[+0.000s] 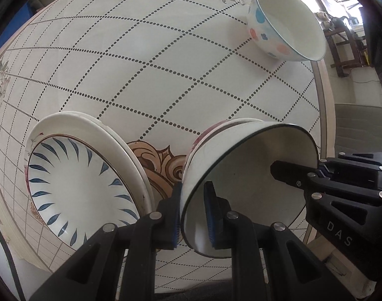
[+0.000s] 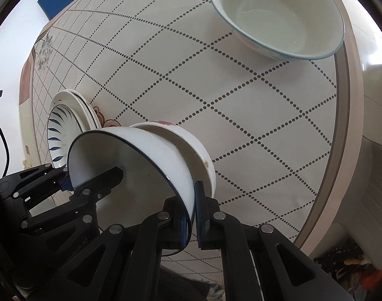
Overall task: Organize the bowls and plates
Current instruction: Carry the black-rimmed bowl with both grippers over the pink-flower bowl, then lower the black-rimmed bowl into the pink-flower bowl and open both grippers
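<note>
The round table (image 1: 166, 62), covered in a cloth of dotted diamond lines, filled the space beyond both grippers. A stack of plates (image 1: 90, 183) lay on it just to the left of the left gripper (image 1: 193, 213), the top plate painted with blue leaf strokes. Far ahead and to the right, near the table edge, stood a spotted bowl (image 1: 286, 22), well apart from the rest.

Between the two tools sat the white bowl (image 1: 241, 175) with a dark rim, nested in a second bowl (image 1: 216, 128) with a reddish pattern. The left gripper was nearly closed, its blue pads pinching the white bowl's near wall, one finger inside and one outside. The right gripper (image 2: 192, 215) was clamped on the opposite wall of the same bowl in the same manner.
</note>
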`<move>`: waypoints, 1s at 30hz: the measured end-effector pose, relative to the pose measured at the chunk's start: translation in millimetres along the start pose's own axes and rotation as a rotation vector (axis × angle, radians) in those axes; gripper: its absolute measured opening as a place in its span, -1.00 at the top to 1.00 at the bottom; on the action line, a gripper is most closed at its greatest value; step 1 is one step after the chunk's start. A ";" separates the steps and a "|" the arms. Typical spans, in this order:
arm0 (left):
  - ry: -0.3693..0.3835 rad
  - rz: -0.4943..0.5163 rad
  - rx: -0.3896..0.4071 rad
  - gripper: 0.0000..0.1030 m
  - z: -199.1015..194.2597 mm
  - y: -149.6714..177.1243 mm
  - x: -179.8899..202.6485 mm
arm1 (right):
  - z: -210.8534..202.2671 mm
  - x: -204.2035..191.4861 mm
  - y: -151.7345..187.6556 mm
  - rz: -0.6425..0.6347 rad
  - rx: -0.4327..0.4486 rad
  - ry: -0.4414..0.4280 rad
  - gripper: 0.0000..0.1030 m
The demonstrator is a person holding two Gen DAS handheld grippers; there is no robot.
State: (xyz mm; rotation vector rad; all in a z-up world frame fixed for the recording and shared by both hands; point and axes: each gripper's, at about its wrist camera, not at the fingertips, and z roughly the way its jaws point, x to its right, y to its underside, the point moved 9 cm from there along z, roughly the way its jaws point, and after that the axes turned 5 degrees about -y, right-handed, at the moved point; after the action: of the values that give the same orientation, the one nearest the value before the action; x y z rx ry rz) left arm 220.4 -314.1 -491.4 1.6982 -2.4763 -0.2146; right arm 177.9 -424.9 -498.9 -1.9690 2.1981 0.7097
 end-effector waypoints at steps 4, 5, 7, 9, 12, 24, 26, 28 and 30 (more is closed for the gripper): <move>-0.015 -0.002 -0.024 0.72 7.7 4.0 2.0 | 4.4 -2.0 0.2 -0.014 -0.015 0.012 0.87; -0.016 -0.003 -0.026 0.72 9.2 4.8 2.6 | 5.3 -2.0 1.0 -0.014 -0.017 0.015 0.86; -0.027 0.001 -0.021 0.72 9.9 4.8 4.1 | 7.9 -1.4 2.2 -0.013 -0.030 0.018 0.86; -0.029 0.002 -0.024 0.72 10.3 5.1 5.1 | 10.6 1.3 3.8 -0.005 -0.038 0.026 0.84; -0.030 0.000 -0.029 0.72 11.9 5.8 7.5 | 13.5 2.6 2.9 0.020 -0.049 0.008 0.83; -0.004 -0.021 -0.040 0.71 24.1 14.3 4.4 | 5.2 12.4 6.4 0.148 -0.094 -0.130 0.67; -0.004 -0.021 -0.037 0.71 24.2 16.1 4.3 | 3.9 13.1 10.3 0.157 -0.094 -0.147 0.65; -0.006 -0.018 -0.036 0.71 24.7 18.6 4.6 | 3.2 12.1 11.8 0.158 -0.085 -0.144 0.65; -0.004 -0.014 -0.037 0.71 26.4 20.8 5.4 | 2.5 11.7 14.6 0.166 -0.083 -0.138 0.66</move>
State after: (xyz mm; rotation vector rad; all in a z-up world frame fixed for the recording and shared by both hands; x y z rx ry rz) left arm 194.5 -310.5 -513.2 1.7024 -2.4483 -0.2641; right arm 161.5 -433.8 -501.7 -1.7282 2.3009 0.9426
